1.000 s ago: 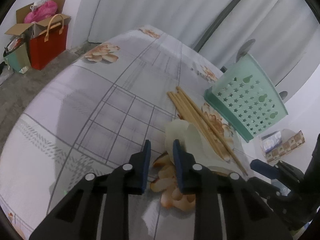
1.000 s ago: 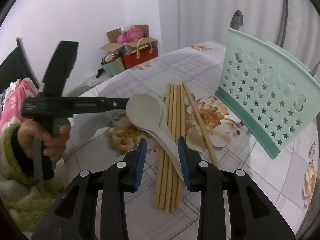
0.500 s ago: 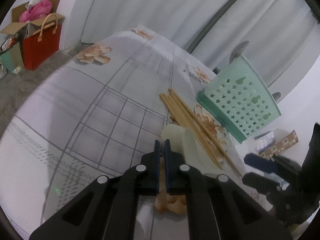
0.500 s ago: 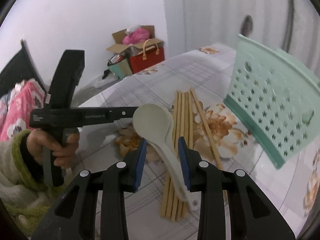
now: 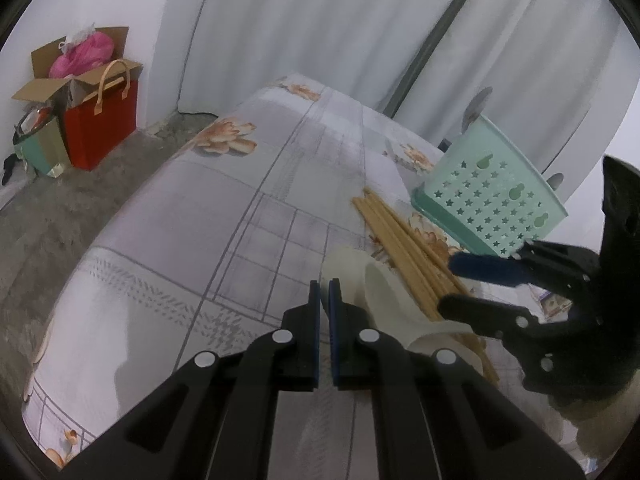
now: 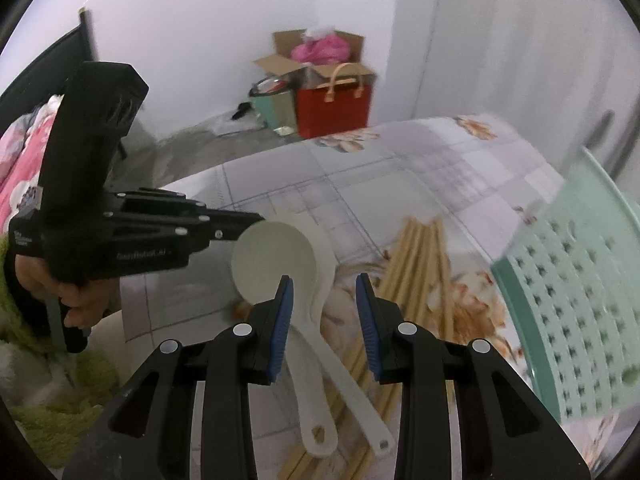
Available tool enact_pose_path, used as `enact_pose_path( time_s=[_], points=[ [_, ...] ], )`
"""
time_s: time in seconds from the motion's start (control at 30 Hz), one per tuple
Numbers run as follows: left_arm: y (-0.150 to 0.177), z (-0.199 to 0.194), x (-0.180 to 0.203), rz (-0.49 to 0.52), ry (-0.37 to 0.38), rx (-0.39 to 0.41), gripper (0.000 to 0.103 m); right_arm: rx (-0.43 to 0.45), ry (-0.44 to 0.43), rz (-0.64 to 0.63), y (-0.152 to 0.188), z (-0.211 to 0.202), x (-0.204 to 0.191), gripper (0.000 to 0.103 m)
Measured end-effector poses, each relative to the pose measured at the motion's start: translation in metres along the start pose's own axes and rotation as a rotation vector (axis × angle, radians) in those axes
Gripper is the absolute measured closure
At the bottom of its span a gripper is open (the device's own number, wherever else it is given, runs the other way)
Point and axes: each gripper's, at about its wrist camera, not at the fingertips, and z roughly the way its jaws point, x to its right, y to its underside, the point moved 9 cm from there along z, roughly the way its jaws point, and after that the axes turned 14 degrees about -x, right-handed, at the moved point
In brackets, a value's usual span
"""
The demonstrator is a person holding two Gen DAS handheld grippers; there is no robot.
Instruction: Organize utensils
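- Our left gripper (image 5: 324, 292): jaws pressed together, gripping nothing, just beside the spoons (image 6: 280, 264).
- Our right gripper (image 6: 325, 300): jaws spread above two white spoons lying on chopsticks (image 6: 416, 264).
- Green basket (image 5: 488, 196): on tabletop (image 5: 240, 208), near chopsticks.

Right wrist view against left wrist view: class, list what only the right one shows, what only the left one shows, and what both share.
Only the right wrist view shows the spoon handles' ends, the person's hand holding the left gripper, and pink bedding.

Only the left wrist view shows the curtains and the right gripper from outside, open over the chopsticks.

Both show the cream spoons, chopsticks, green basket, floral tablecloth and red bag.
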Motion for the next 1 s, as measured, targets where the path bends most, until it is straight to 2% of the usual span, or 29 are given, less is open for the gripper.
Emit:
enact_pose_path(
  time_s=[0.13,0.33,0.47,0.6,0.7,0.77,1.0],
  points=[
    [0.001,-0.006,-0.007,-0.011,-0.001,0.015,0.1,-0.007,-0.059,-0.06,-0.007,0.004,-0.013,0.072],
    [0.001,-0.004,-0.021,-0.059,0.01,0.006,0.1,-0.025,-0.085,-0.139,-0.004,0.009,-0.039,0.071],
    [0.004,-0.001,-0.024,-0.071,0.027,-0.01,0.1,-0.014,-0.014,-0.199,-0.001,0.013,-0.055,0.07],
    [0.005,0.002,-0.028,-0.1,0.054,-0.033,0.1,0.001,0.098,-0.258,-0.001,0.023,-0.064,0.07],
    [0.004,0.003,-0.029,-0.117,0.071,-0.039,0.1,0.004,0.156,-0.297,0.0,0.032,-0.069,0.081],
    [0.004,0.002,-0.03,-0.125,0.077,-0.04,0.1,0.001,0.179,-0.312,0.002,0.037,-0.071,0.096],
    [0.003,-0.001,-0.032,-0.144,0.086,-0.033,0.1,0.048,0.184,-0.319,0.006,0.019,-0.07,0.102]
  ],
)
